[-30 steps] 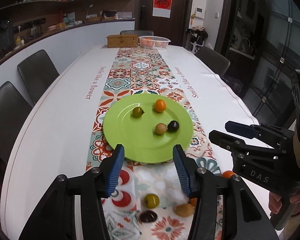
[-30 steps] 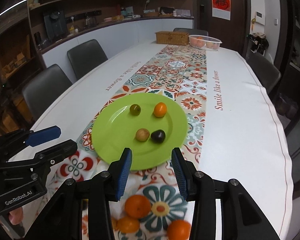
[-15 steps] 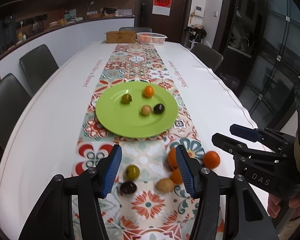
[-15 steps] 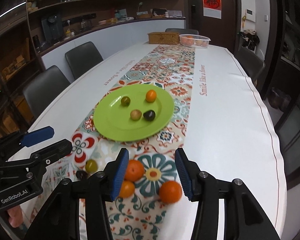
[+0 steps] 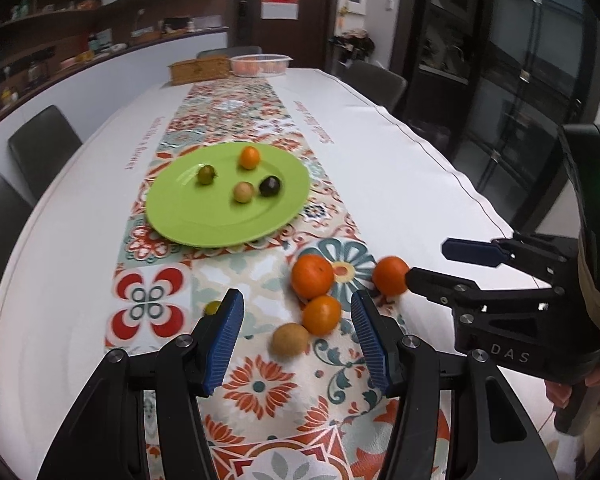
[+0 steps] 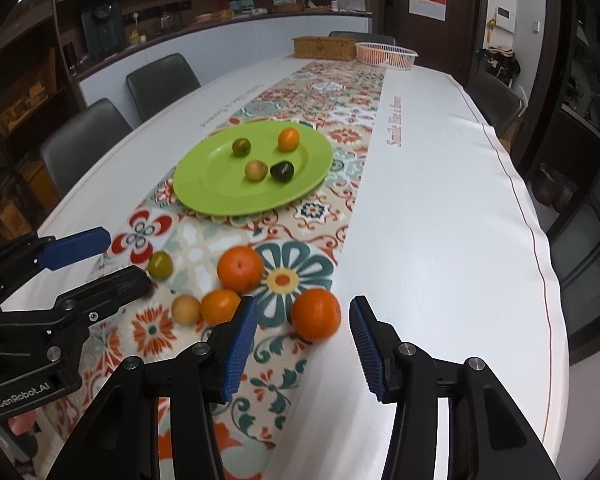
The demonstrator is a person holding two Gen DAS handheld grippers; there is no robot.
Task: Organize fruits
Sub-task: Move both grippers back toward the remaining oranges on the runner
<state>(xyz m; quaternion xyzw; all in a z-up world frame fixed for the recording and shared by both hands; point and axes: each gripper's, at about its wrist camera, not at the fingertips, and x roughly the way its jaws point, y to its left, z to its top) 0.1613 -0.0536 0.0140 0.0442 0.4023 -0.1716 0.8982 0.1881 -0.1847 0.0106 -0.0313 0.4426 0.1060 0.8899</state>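
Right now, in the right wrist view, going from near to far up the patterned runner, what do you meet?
Right gripper → loose orange between its open fingers → bigger orange → green plate holding four small fruits → woven box and white basket at the far end.

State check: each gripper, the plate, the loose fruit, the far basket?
Left gripper: open, empty, over the runner.
Right gripper: open, empty; nearest orange lies ahead between its fingers, untouched.
Plate: holds four small fruits, spaced apart.
Loose fruit: three oranges, tan fruit, green fruit on the runner, off the plate.
Basket: upright, holds fruit.
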